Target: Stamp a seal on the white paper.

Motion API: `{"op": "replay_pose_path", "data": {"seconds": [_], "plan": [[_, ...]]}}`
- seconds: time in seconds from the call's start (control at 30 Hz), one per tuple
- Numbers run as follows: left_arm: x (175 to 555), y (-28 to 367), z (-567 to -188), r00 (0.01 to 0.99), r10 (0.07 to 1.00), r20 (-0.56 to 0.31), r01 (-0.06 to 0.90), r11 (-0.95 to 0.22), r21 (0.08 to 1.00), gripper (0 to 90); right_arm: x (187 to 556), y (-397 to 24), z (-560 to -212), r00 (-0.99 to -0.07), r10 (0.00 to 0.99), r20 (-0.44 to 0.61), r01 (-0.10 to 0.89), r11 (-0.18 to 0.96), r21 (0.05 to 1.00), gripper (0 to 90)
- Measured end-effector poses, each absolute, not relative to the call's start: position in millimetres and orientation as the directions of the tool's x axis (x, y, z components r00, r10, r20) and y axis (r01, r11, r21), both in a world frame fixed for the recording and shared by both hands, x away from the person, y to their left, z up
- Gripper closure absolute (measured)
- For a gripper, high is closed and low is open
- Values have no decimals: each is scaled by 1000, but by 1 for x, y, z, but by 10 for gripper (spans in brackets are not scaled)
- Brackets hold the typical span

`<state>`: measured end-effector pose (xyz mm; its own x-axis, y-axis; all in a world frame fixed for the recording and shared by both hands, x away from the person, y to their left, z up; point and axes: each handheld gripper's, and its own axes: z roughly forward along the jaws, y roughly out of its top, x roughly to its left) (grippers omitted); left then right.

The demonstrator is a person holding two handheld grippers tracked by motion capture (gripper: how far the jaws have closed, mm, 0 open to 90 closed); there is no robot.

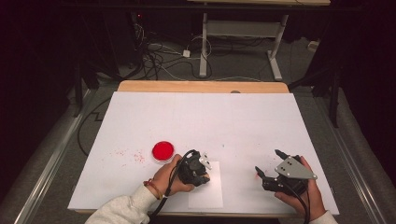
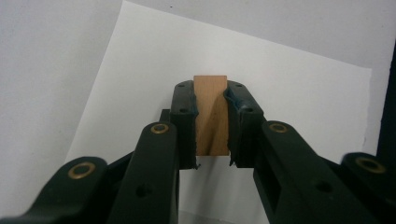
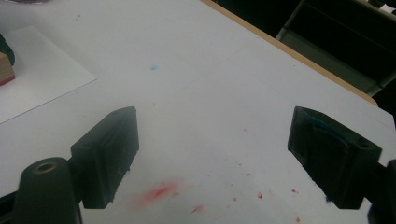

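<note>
Where paper (image 2: 289, 93) lies, left hand-held gripper (image 2: 211, 122) around wooden block (image 2: 211, 114).

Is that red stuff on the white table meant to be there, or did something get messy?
It looks messy: red specks lie scattered on the white table left of the red ink pad, and a red smear sits between the right gripper's open jaws.

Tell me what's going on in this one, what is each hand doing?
A person works at a white-covered table with a gripper in each hand. The left gripper is shut on a small wooden block, held over a white sheet of paper. It looks like a stamp, since a round red ink pad sits just beside that hand. The right gripper is open and holds nothing, above red smudges on the table.
</note>
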<state>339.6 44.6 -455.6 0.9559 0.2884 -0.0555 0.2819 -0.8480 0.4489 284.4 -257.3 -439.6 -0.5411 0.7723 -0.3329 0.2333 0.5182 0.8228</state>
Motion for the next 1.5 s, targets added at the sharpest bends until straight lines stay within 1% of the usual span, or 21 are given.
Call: {"op": "replay_pose_path", "data": {"seconds": [0.13,0.27,0.3,0.33,0.4,0.47,0.5,0.67,1.13,1.2,1.5], "plan": [[338,44,-456,955,293,-48,283,-847,450,738,284,-257,-440,-541,774,-330,237,517,823,168],[336,42,-454,958,286,-18,264,-855,446,737,284,-256,-439,-541,772,-335,232,520,822,168],[335,42,-453,956,294,4,262,-858,441,737,284,-257,-439,-541,772,-333,232,518,824,168],[335,42,-452,954,298,20,258,-855,450,737,284,-257,-438,-540,773,-333,232,516,824,168],[337,47,-444,953,302,-1,264,-833,487,736,284,-258,-438,-536,777,-329,233,511,827,168],[338,54,-436,946,324,7,272,-804,528,737,284,-259,-438,-535,778,-329,232,510,828,168],[339,57,-432,944,329,-6,279,-790,546,736,284,-259,-438,-535,779,-328,232,509,829,168],[340,69,-421,934,356,10,285,-765,577,736,284,-259,-438,-537,776,-331,229,512,828,168],[346,99,-411,896,442,39,334,-730,596,736,284,-260,-437,-538,777,-328,228,509,830,168],[347,102,-411,887,457,63,336,-734,590,736,285,-260,-437,-538,776,-329,228,510,830,168],[353,115,-411,873,485,46,362,-710,604,736,290,-258,-438,-539,777,-324,234,508,829,168]]}}
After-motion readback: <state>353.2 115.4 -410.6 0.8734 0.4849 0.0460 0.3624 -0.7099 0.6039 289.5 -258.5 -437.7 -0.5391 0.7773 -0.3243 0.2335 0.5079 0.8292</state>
